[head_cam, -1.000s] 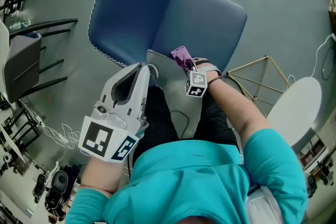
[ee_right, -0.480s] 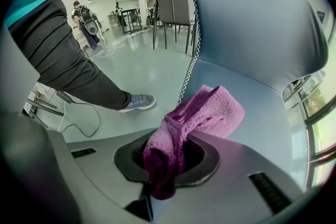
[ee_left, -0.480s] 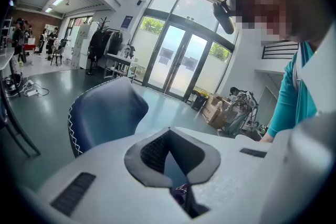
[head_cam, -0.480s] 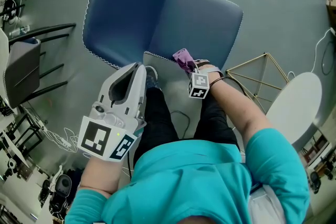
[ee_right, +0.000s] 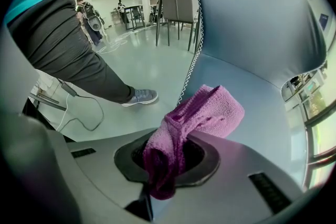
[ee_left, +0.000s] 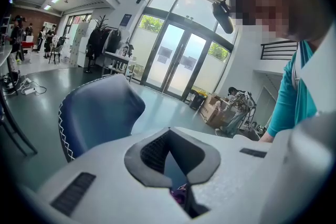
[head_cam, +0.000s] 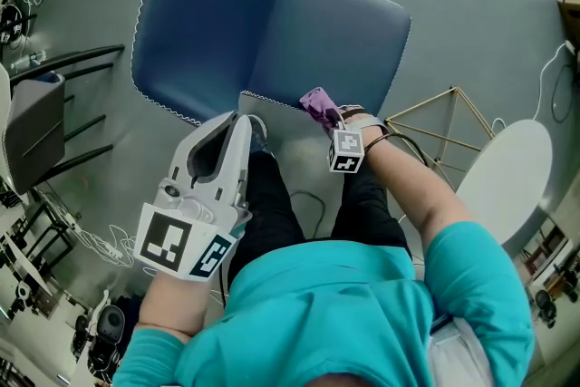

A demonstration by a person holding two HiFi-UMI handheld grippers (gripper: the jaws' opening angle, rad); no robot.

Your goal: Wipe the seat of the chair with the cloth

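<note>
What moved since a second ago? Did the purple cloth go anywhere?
Only a little. The right gripper, shut on the purple cloth, slid slightly to the person's right along the near edge of the blue chair seat. The head view drifted too, so the chair shows further left. Nothing was picked up or let go. The left gripper stayed shut and empty near the seat's front corner.

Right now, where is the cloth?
In the head view, just right of centre: the purple cloth is clamped in the right gripper, at the near edge of the blue chair seat.

Overhead, two low views; shared chair [head_cam: 335, 32]
</note>
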